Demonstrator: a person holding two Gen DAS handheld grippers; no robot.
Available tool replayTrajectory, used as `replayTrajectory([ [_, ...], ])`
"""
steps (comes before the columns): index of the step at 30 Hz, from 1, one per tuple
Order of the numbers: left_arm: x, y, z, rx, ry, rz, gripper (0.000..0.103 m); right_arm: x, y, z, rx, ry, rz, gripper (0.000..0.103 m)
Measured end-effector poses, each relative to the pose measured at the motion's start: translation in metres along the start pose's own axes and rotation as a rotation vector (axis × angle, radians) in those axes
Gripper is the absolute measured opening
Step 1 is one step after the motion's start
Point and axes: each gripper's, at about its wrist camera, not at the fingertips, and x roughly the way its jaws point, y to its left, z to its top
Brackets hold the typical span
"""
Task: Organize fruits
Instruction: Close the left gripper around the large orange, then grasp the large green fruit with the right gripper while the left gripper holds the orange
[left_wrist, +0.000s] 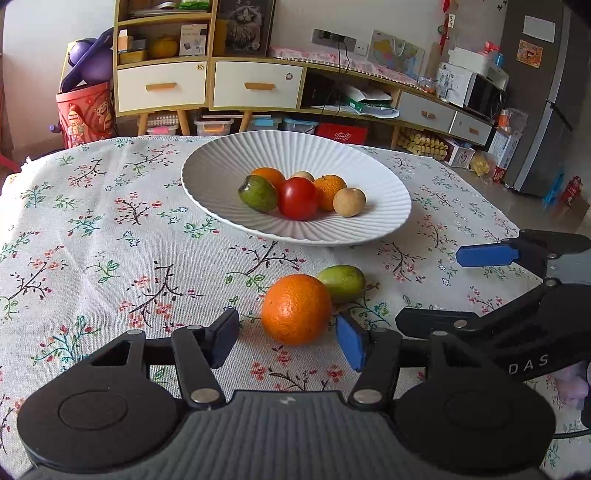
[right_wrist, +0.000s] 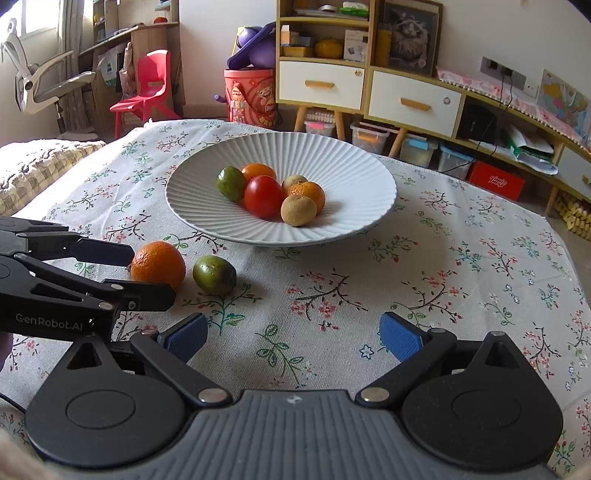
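Two fruits still lie loose on our flowered tablecloth (left_wrist: 110, 229), in front of the white ribbed plate (left_wrist: 221, 173): an orange (left_wrist: 296, 308) and, just behind it and to its right as our left wrist camera sees it, a green fruit (left_wrist: 341, 282). Whether the two touch we cannot tell.

Our left gripper (left_wrist: 288, 338) is down at the orange, one finger on each side of it. In the left wrist view small gaps show between the blue pads (left_wrist: 351, 341) and the peel, so we read the claw as partly open around the fruit, not yet pressing on it (the side view from the right wrist camera hides the contact itself). From that camera the same gripper (right_wrist: 147, 275) reaches in from the left edge, its fingers bracketing the orange (right_wrist: 158, 265), with the green fruit (right_wrist: 214, 275) just to the right.

Our right gripper (right_wrist: 293, 338) hovers over bare cloth near the table's front, its claw spread wide with nothing between the blue pads (right_wrist: 400, 338).

Six pieces sit huddled in the plate: a red tomato (left_wrist: 297, 198) at the front, a green fruit (left_wrist: 258, 192) to its left, an orange (left_wrist: 269, 175) behind, a second orange (left_wrist: 330, 190) to the right, a tan round fruit (left_wrist: 349, 202) at the far right, and another tan one (left_wrist: 303, 175) peeking out at the back.
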Motion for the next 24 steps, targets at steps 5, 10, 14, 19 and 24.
replayTrajectory([
  [5, -0.002, -0.004, 0.0, 0.031, 0.006, 0.003, 0.025, 0.001, 0.002, 0.001, -0.005, 0.001, 0.001, 0.099],
  [10, -0.006, -0.003, 0.0, 0.035, 0.021, 0.032, 0.024, 0.004, 0.005, 0.004, -0.011, 0.002, 0.005, 0.099],
  [14, -0.009, 0.005, 0.001, 0.02, 0.028, 0.05, 0.024, 0.007, 0.01, 0.006, -0.019, 0.004, 0.01, 0.097],
  [19, -0.014, 0.014, -0.001, 0.005, 0.031, 0.066, 0.024, 0.011, 0.016, 0.009, -0.032, 0.004, 0.017, 0.094],
  [24, -0.018, 0.024, -0.003, -0.014, 0.032, 0.075, 0.024, 0.016, 0.023, 0.012, -0.039, 0.014, 0.028, 0.09],
])
